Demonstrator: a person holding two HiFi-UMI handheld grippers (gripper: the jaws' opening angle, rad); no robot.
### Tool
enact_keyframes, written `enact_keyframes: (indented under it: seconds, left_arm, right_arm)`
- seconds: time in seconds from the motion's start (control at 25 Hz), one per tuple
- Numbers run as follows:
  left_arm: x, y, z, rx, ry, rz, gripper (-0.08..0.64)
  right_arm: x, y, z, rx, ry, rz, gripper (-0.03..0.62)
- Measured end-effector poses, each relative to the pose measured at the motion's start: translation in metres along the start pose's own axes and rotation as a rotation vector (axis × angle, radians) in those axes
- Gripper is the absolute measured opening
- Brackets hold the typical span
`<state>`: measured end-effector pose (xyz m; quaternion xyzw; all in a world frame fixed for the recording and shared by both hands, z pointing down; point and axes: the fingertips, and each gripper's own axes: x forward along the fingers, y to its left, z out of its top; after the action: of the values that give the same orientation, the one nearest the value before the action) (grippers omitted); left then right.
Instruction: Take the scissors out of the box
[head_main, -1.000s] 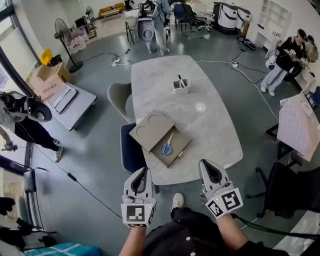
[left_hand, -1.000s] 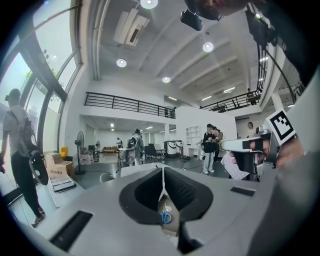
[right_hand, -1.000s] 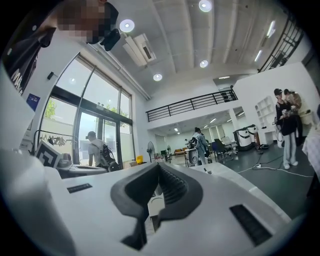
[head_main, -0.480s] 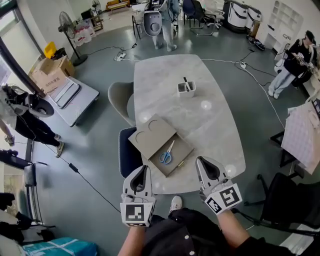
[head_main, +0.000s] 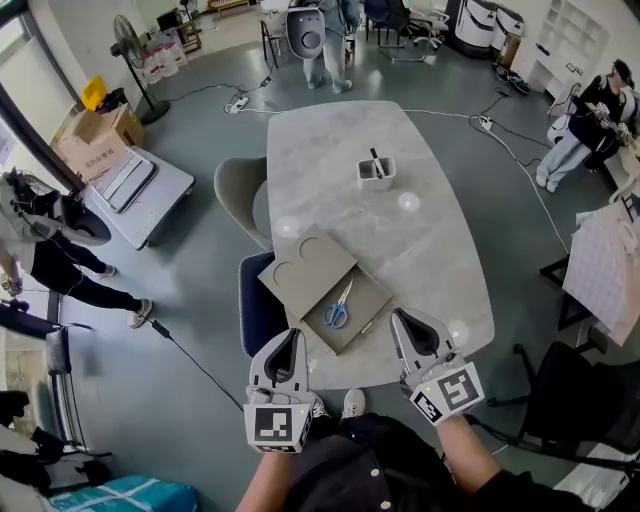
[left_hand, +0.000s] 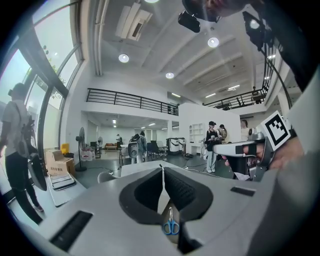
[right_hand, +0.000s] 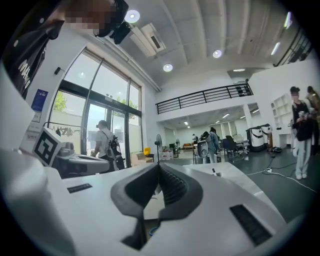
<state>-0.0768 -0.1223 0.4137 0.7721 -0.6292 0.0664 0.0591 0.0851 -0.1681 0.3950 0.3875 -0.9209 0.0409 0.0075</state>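
Table top (head_main: 330, 160) is seen as pale marble-look stone, smooth, with glossy spots of lamp glare. Box (head_main: 372, 298) is read as grey-brown cardboard, matt. Scissors (head_main: 337, 310) are made up of blue plastic handles and bright metal blades. Left gripper (head_main: 288, 338) and right gripper (head_main: 402, 320) are shelled in light grey matt plastic; pads (left_hand: 181, 192) are black, ribbed, rubber-like. Marker cubes (head_main: 275, 428) are printed matt black on white. Floor (head_main: 200, 250) is finished smooth grey with a faint sheen. Chair seat (head_main: 258, 300) is covered in what looks like dark blue matt cloth.

Both hand-held grippers (head_main: 288, 342) (head_main: 406, 322) nearer box (head_main: 372, 298)
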Motion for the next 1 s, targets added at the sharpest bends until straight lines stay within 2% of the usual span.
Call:
enact_keyframes:
  seconds: [0.12,0.32,0.48,0.8,1.0]
  left_arm:
    - [-0.002,0.005,-0.001,-0.004,0.014,0.004,0.020]
    - [0.001,0.006,-0.003,-0.017,0.009,-0.035,0.020]
    - [0.004,0.013,-0.011,-0.025,0.025,-0.037,0.020]
    - [0.022,0.016,-0.050,-0.056,0.100,-0.050,0.020]
    - [0.034,0.018,-0.075,-0.077,0.141,-0.053,0.020]
  right_arm:
    - [0.003,0.006,-0.004,-0.005,0.014,-0.006,-0.003]
    - [0.017,0.014,-0.015,-0.063,0.055,0.017,-0.003]
    - [0.036,0.015,-0.034,-0.115,0.116,0.049,-0.003]
    - [0.080,0.011,-0.127,-0.261,0.372,0.179,-0.003]
    - [0.091,0.015,-0.173,-0.306,0.469,0.247,-0.003]
